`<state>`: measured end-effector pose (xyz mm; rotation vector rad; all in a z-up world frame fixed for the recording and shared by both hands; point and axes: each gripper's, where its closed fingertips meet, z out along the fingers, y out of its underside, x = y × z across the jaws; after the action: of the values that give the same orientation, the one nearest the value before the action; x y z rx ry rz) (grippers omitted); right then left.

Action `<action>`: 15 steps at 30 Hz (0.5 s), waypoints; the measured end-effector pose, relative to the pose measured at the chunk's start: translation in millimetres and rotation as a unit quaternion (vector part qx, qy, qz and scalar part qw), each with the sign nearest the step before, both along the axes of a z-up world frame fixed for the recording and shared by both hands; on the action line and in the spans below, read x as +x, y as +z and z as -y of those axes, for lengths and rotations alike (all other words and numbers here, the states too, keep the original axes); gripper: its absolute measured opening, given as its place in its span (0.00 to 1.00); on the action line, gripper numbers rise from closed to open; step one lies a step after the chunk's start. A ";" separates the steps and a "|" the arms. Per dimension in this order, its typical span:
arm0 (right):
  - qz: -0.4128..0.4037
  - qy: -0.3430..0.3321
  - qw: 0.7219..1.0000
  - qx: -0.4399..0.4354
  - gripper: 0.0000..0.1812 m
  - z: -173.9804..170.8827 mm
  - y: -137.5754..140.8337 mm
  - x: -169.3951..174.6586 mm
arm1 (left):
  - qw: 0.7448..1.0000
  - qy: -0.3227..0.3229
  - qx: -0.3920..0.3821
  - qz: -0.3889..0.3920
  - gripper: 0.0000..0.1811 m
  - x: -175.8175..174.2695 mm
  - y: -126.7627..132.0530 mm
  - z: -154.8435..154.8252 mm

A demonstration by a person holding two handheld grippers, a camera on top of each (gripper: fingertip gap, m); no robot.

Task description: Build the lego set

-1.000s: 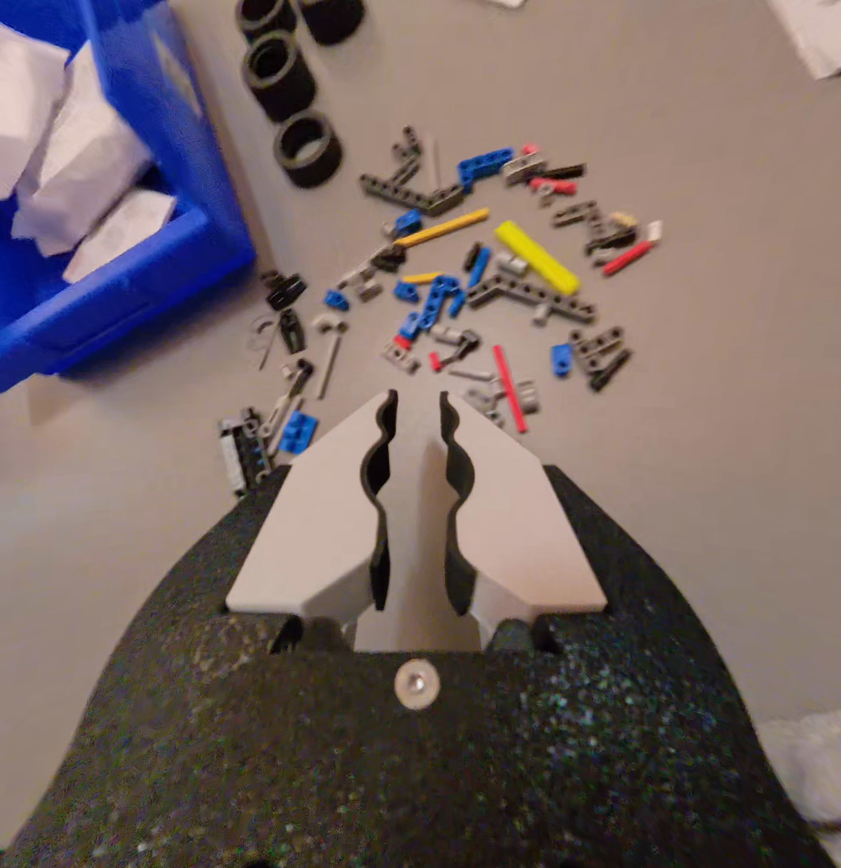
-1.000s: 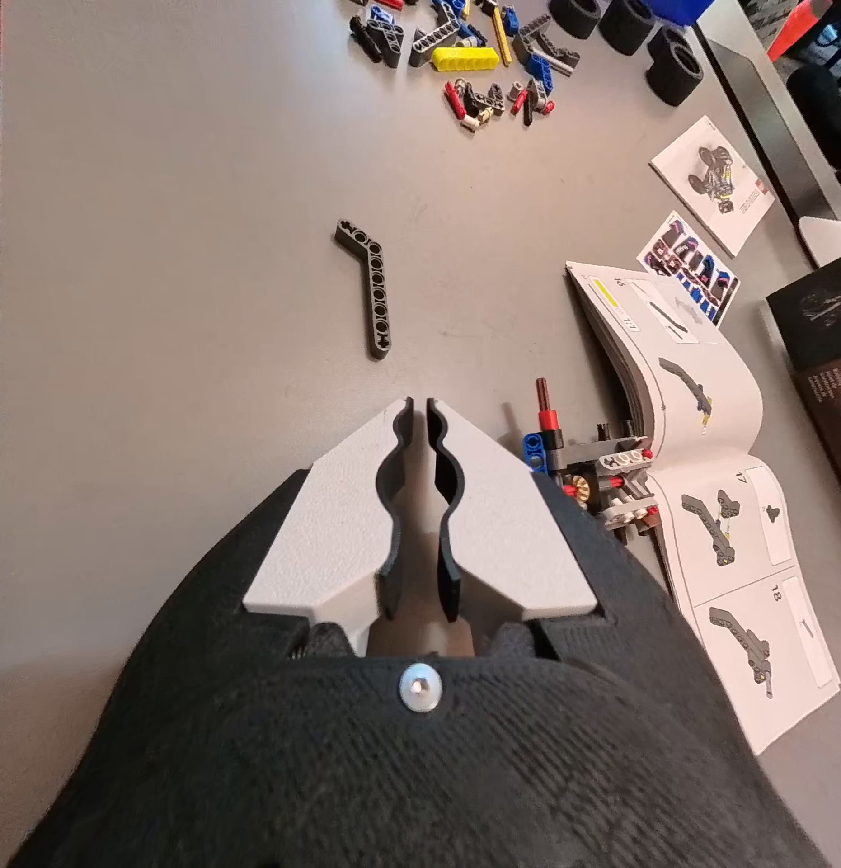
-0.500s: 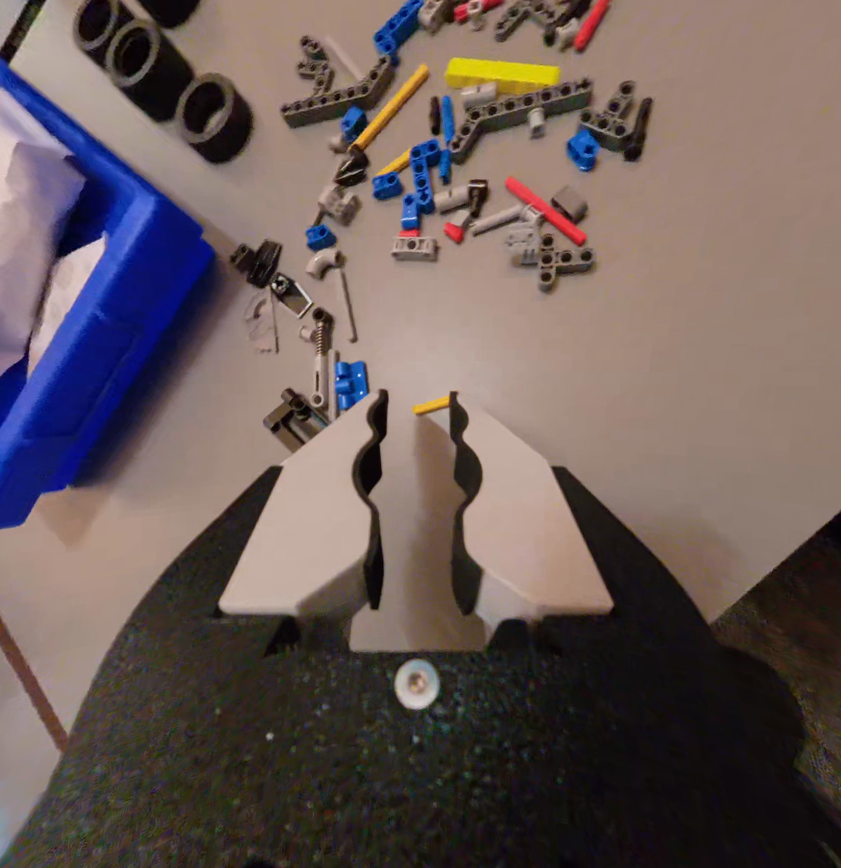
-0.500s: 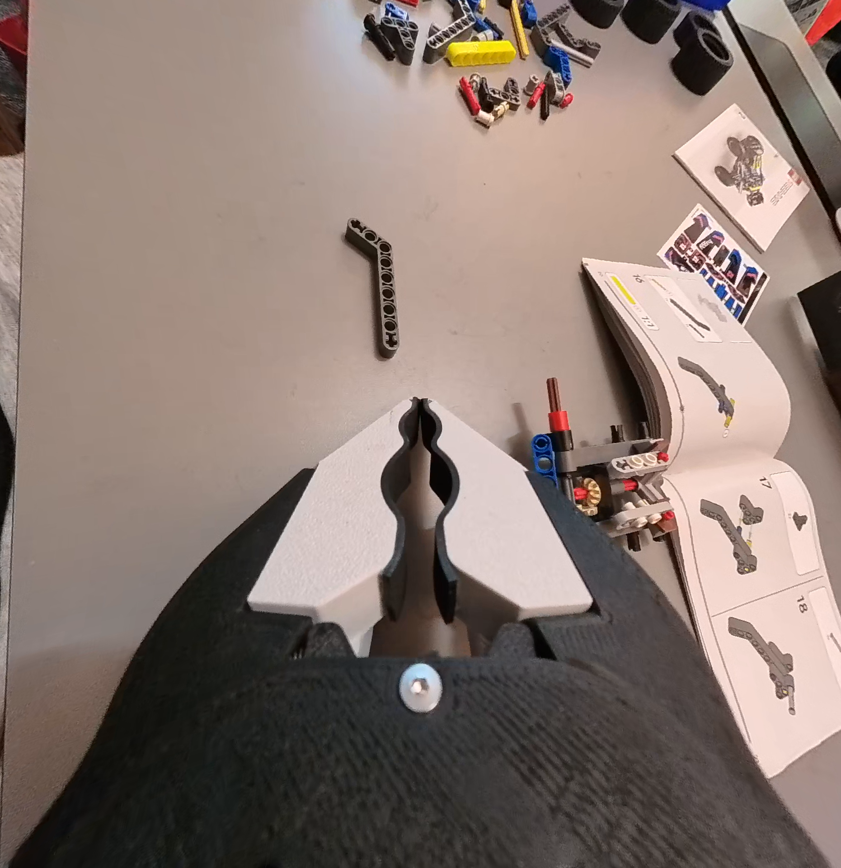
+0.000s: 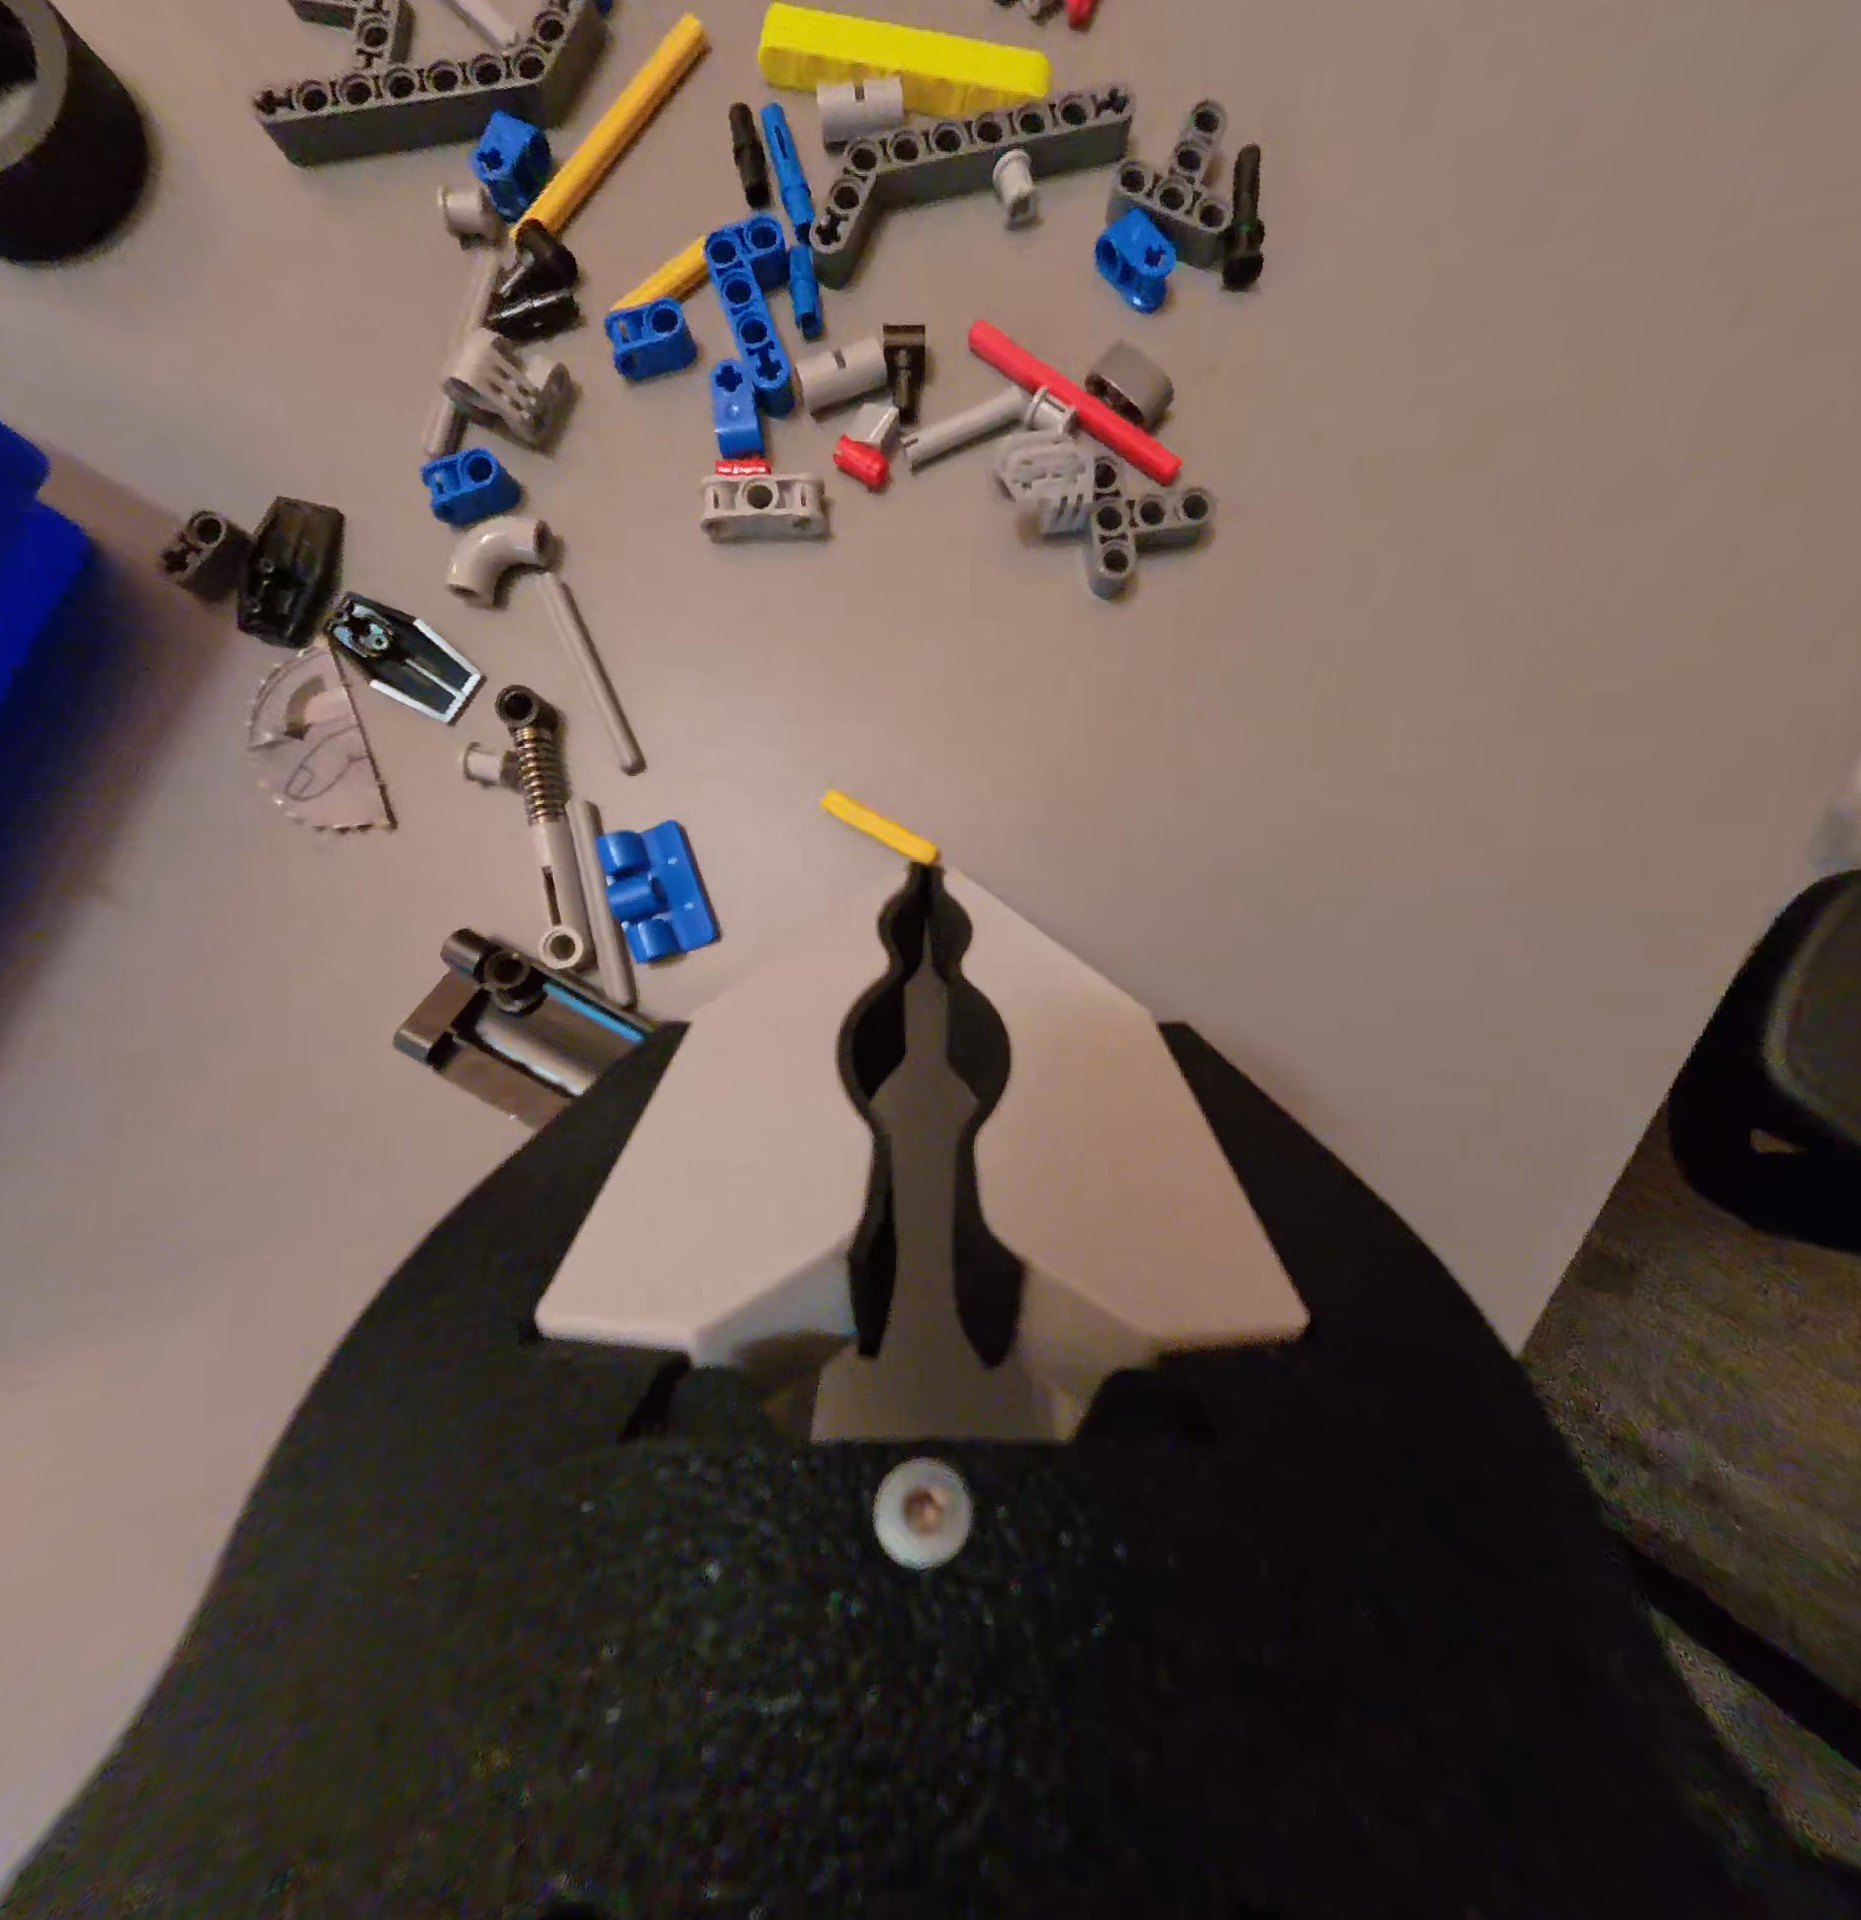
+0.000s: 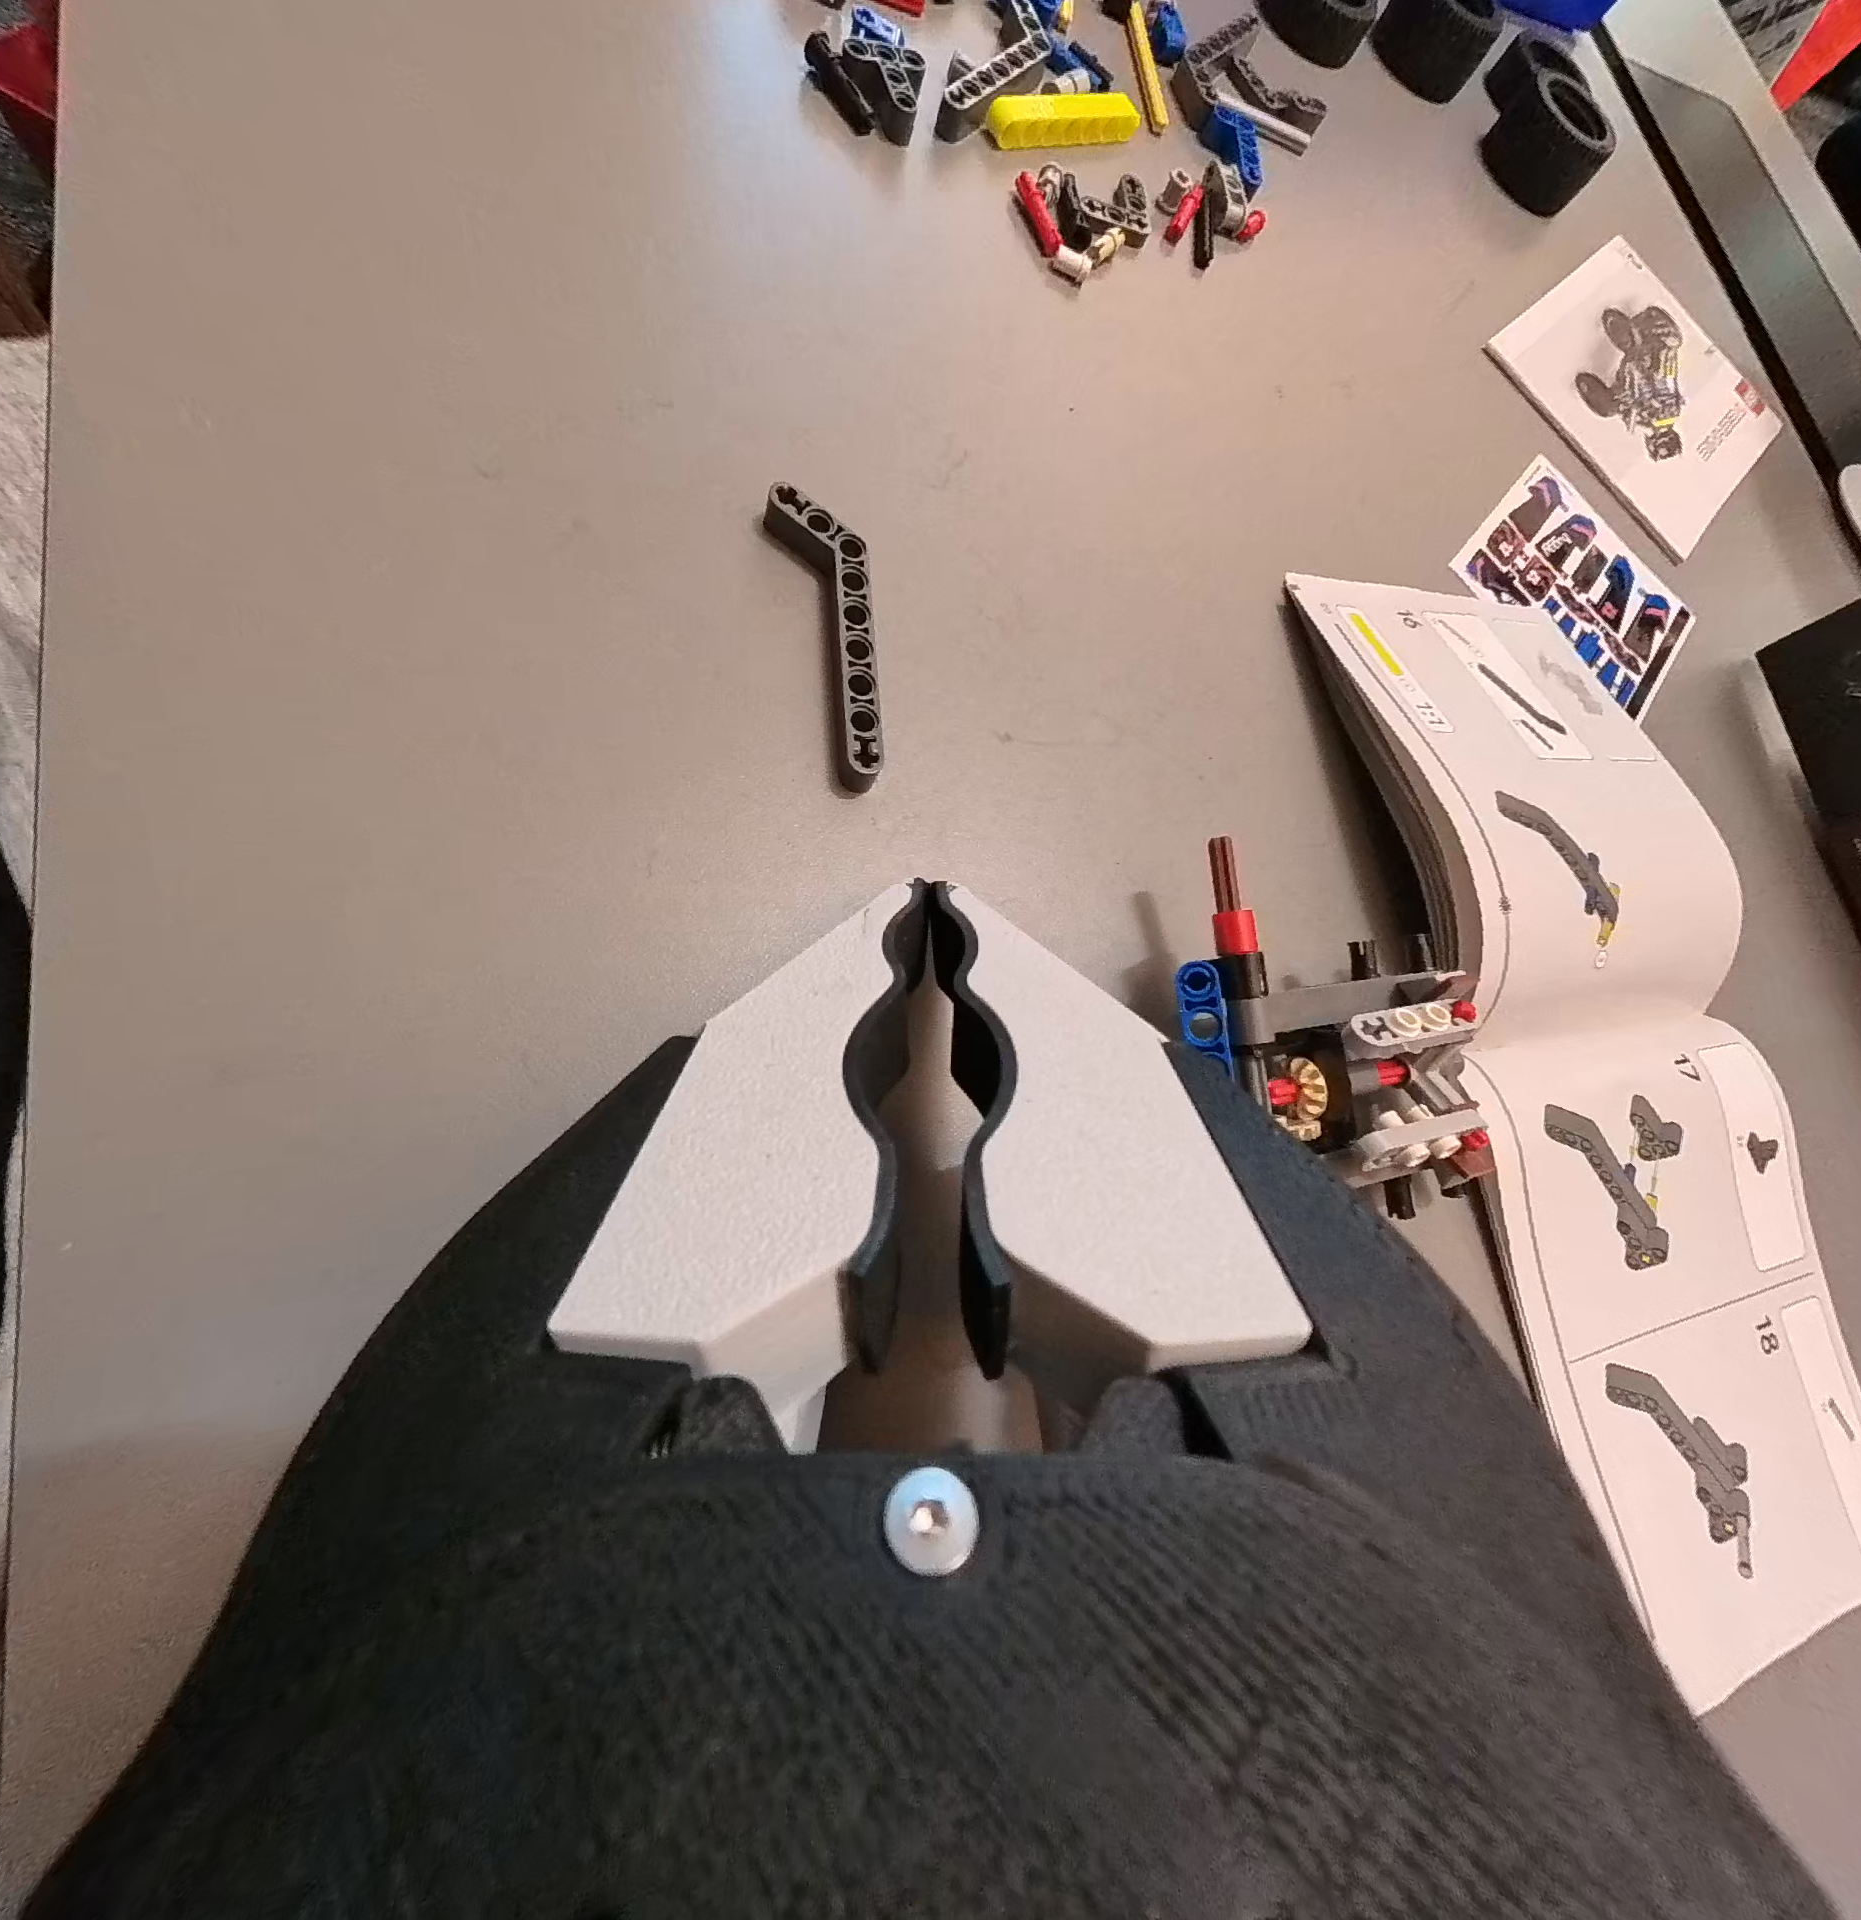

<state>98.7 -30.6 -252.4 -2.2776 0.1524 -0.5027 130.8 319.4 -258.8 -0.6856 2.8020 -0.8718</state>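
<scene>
On grey tabletop (image 5: 1373,644), left to right in left wrist view: blue bin (image 5: 12,582) at left edge; black tyre (image 5: 43,145) by far left corner; black and grey small parts, blue hinge piece (image 5: 651,888) just beside grey spring strut (image 5: 541,779). Farther off, scattered lego pile with grey angled beams, yellow axle (image 5: 619,130), yellow beam (image 5: 900,57), red axle (image 5: 1071,400). Left gripper (image 5: 921,868) pressed together on short yellow pin (image 5: 876,826), pin sticking out leftward past fingertips, above bare table. Black chair (image 5: 1799,1049) beyond near right edge.

Right wrist view, same order: right gripper (image 6: 929,886) closed tight, tips meeting, nothing between them, hanging over bare middle of tabletop (image 6: 386,623). Dark angled beam (image 6: 843,634) alone, well apart from everything, just ahead of tips. Loose-parts pile along far edge, black tyres (image 6: 1528,114) toward far right corner. Partly built lego assembly (image 6: 1331,1060) just right of gripper, touching open instruction booklet (image 6: 1591,935). Sticker sheet (image 6: 1570,592) and small leaflet (image 6: 1632,395) near right edge.
</scene>
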 end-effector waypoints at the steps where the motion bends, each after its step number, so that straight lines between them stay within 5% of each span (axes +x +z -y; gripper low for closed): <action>1: -0.001 0.000 1.000 0.000 0.00 0.1 0.0 0.0 | 1.000 0.000 -0.015 0.000 0.00 -1.3 0.2 5.1; 11: 0.000 0.000 1.000 0.000 0.00 0.1 0.0 -0.2 | 0.994 0.096 -0.007 0.052 0.14 5.2 9.4 18.7; 15: -0.001 0.000 1.000 0.000 0.00 0.2 -0.1 -0.1 | 0.971 0.237 0.015 0.031 0.14 13.4 4.0 9.9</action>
<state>98.6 -30.7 -252.5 -2.2779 0.1532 -0.5007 144.1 309.4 -254.8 -1.2290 2.4227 -0.7376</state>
